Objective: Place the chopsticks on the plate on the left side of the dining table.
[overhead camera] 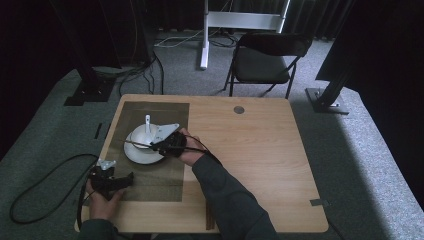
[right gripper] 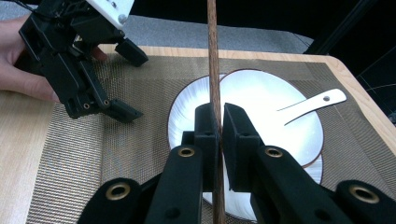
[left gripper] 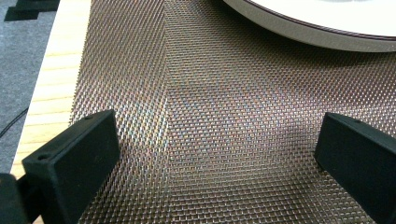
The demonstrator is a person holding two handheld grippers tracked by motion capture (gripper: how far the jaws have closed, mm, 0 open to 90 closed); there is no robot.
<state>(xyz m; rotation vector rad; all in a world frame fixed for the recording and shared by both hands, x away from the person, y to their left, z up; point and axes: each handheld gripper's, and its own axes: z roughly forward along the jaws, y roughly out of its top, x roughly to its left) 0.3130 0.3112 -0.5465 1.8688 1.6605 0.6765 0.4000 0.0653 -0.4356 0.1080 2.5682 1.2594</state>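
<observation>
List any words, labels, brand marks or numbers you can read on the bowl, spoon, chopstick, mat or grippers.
None: no readable text in any view.
The white bowl, spoon and wooden chopstick are plain.
The woven mat shows its mesh pattern and nothing printed.
The left gripper and right gripper show bare black parts and screw holes, with no marking I can make out.

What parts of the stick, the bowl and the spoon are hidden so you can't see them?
- Brown stick: the right gripper view's top edge cuts off its far end, and the right gripper, shut on it, covers its middle.
- White bowl: whether it holds anything cannot be told; in the high view the hand covers part of it.
- White spoon: its scoop end blends into the bowl.
- Plate: the left gripper view's top edge crops it.
</observation>
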